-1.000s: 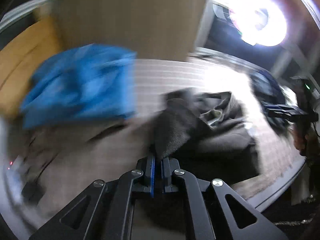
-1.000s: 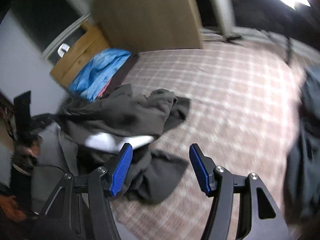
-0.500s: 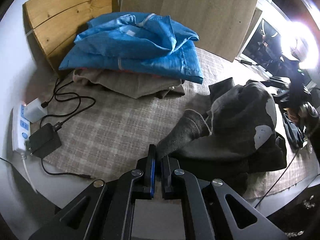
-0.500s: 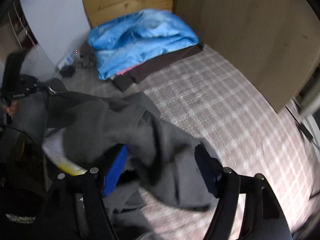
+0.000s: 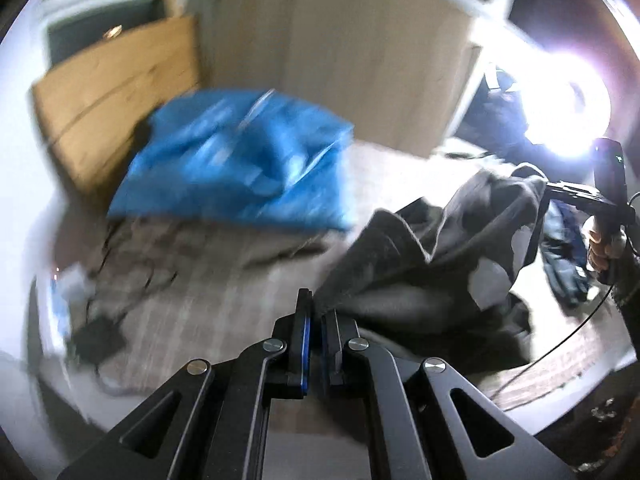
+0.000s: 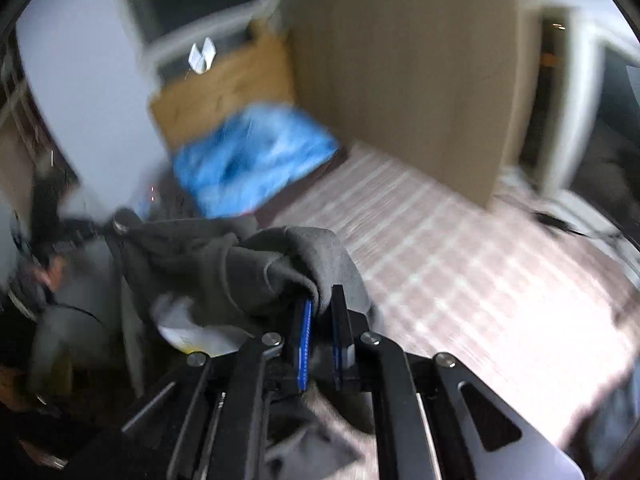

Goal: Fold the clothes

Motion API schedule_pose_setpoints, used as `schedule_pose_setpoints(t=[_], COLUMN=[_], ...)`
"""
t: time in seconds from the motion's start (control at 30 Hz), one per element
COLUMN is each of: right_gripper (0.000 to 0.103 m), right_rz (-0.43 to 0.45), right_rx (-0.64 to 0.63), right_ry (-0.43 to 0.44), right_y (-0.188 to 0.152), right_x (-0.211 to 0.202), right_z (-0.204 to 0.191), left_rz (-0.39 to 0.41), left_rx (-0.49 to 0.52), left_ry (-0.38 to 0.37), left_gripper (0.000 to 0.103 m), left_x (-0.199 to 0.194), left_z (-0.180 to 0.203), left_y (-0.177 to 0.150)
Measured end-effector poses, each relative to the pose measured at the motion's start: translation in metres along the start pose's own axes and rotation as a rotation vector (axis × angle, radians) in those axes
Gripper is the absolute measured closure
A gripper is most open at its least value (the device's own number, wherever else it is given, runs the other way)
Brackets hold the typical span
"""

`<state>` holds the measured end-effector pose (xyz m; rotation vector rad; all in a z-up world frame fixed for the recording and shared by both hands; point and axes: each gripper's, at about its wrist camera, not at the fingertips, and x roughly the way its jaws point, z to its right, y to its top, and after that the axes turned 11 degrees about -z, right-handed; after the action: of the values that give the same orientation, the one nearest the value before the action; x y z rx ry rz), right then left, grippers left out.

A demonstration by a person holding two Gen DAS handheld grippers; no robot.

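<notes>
The biggest change is in our right gripper (image 6: 320, 300): half a second ago its jaws stood wide around a hump of the dark grey garment (image 6: 224, 256), and they have just closed, so a thick fold of that cloth is now pinched between the blue pads. Our left gripper (image 5: 315, 304) was already clamped narrow on an edge of the same garment (image 5: 432, 264), and it holds there unchanged. That gives us two grips on one piece, which we judge to be the start of lifting and spreading it before any fold is made; nothing is folded yet. In the left wrist view the garment has risen off the checked bed cover (image 5: 208, 312), stretching from our jaws at 6 o'clock up toward 2 o'clock, where the right gripper (image 5: 540, 192) and the hand (image 5: 600, 240) carrying it hold its far end. Both views are smeared by motion. Both grippers point downward and forward across the bed. The blue bundle (image 5: 240, 160) lies at 11 o'clock in front of the wooden headboard (image 5: 112, 92), apart from the grey piece. A pale patch (image 5: 488, 276) shows on the hanging cloth at 3 o'clock; we cannot tell whether it is a print or a lining.
</notes>
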<state>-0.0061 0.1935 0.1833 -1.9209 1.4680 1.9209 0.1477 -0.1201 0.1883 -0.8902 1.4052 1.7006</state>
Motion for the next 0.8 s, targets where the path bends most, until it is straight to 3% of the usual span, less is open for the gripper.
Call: schedule_pose_setpoints(t=[0.2,0.33,0.4,0.47,0.53,0.6,0.67,0.73,0.8], right_gripper=[0.095,0.095,0.095,0.095,0.094,0.094,0.094,0.091,0.072], right_rz=[0.205,0.246,0.213,0.133,-0.052,-0.224,-0.392,-0.401,-0.308], right_rx=[0.093,0.202,0.303,0.433,0.568,0.621,0.66,0.665,0.648], right_ry=[-0.125,-0.219,-0.3,-0.331,-0.328,-0.333,-0.339,-0.28,-0.222], right_y=[-0.067,-0.12,-0.15,-0.177,-0.206,-0.229,-0.25,-0.256,-0.25], right_x=[-0.151,-0.21,-0.206,-0.178,-0.121,-0.078,-0.037,-0.037,-0.056], right_z=[-0.049,-0.053,-0.037,-0.005,0.038,0.058,0.074,0.073,0.072], left_rz=[0.077,0.066,0.044,-0.043,-0.166,-0.301,-0.362,-0.367,-0.323], left_rx=[0.231,0.349,0.39,0.388,0.382,0.38,0.368,0.344,0.324], left_ry=[-0.058,-0.118,-0.161,-0.172,-0.135,-0.059,-0.026,-0.04,-0.075], left_gripper=[0.1,0.1,0.1,0.1,0.1,0.1,0.1,0.094,0.091], left_x=[-0.025,-0.003,0.025,0.076,0.135,0.191,0.213,0.212,0.192], left_z=[0.068,0.109,0.126,0.138,0.145,0.148,0.144,0.138,0.13], left_y=[0.049,0.084,0.101,0.115,0.119,0.112,0.103,0.101,0.103])
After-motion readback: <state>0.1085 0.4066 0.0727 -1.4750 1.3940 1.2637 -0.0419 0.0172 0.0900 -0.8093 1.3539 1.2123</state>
